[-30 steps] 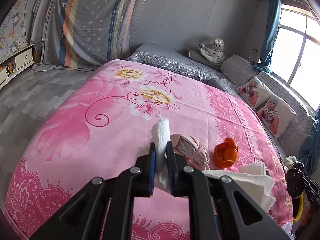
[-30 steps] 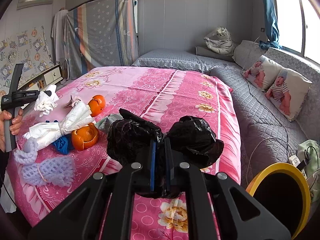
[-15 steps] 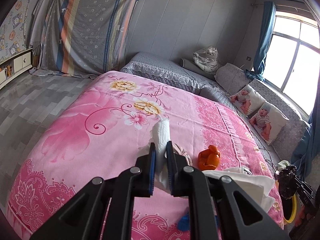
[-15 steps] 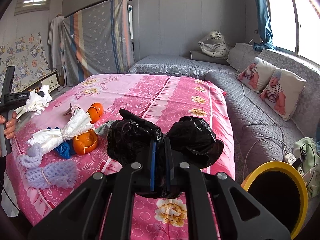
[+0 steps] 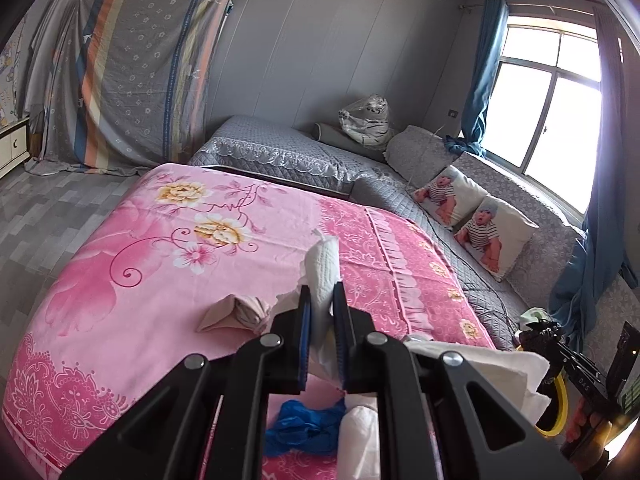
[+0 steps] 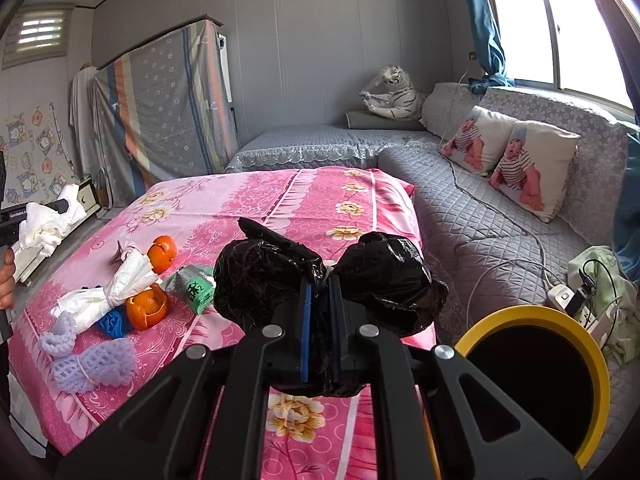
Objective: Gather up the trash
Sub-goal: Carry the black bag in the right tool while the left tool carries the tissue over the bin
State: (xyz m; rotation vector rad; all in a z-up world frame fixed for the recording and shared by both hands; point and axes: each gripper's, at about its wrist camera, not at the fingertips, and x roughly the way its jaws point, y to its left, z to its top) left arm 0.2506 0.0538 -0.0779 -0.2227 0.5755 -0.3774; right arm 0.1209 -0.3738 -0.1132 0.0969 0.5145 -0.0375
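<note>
Black crinkly trash bag [image 6: 276, 276], bunched

Left black two-finger gripper [image 5: 321, 304] with blue pads, clamped on a crumpled white paper tissue [image 5: 322, 268] raised above a pink floral bedsheet [image 5: 132, 280]. Beige folded cloth wad [image 5: 236, 314] on the sheet, just left of the fingers. Near, below the jaws, a crumpled blue glove [image 5: 306, 426]. Far right, two baby-print cushions [image 5: 472, 216] on a grey quilted sofa [image 5: 404, 196].
</note>
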